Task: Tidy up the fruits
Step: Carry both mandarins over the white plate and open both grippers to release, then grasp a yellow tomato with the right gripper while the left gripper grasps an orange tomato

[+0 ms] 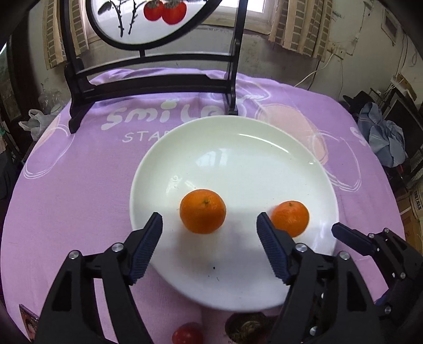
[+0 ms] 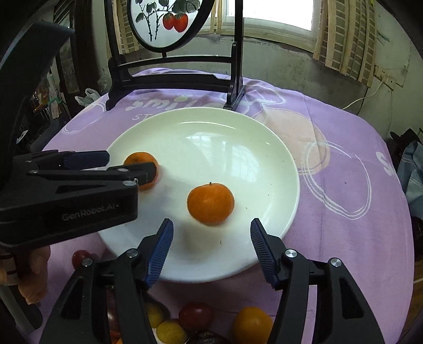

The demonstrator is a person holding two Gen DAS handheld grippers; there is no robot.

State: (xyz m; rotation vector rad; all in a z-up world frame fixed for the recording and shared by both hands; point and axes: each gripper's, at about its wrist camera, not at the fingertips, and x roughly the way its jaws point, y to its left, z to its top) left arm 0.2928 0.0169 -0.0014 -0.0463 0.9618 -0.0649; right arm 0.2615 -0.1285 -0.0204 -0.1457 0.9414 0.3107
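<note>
A round table under a purple cloth (image 1: 79,185) carries a wide white plate (image 1: 238,148), and two oranges sit on the plate's near half, side by side and apart from each other. The left-hand orange (image 1: 202,211) rests a little in from the plate's near-left rim; the right-hand orange (image 2: 210,203) lies toward the near-right rim. The left gripper (image 1: 208,227) hangs tilted down over the plate's near edge with its jaws spread wide — the left-hand orange sits just ahead of the gap between the ribbed blue pads (image 1: 148,246), and neither pad presses on it. The right gripper (image 2: 211,232) stands the same way over the near-right rim, jaws apart, with the right-hand orange just beyond the opening and free of both pads. In the right wrist view the left gripper shows side-on at the plate's left edge, partly hiding the left-hand orange, and a hand (image 2: 34,275) grips its handle below. Off the plate, at the table's near edge, lie more fruits: a dark red one (image 2: 195,315), yellow ones (image 2: 170,330), another orange (image 2: 251,324) and a small red one (image 2: 80,257) by the plate's near-left rim; a dark rough fruit (image 1: 247,326) lies there too, its kind unclear. At the table's far edge stands a black wooden frame (image 1: 148,84) holding a round painted panel (image 1: 148,21) of red fruit.
</note>
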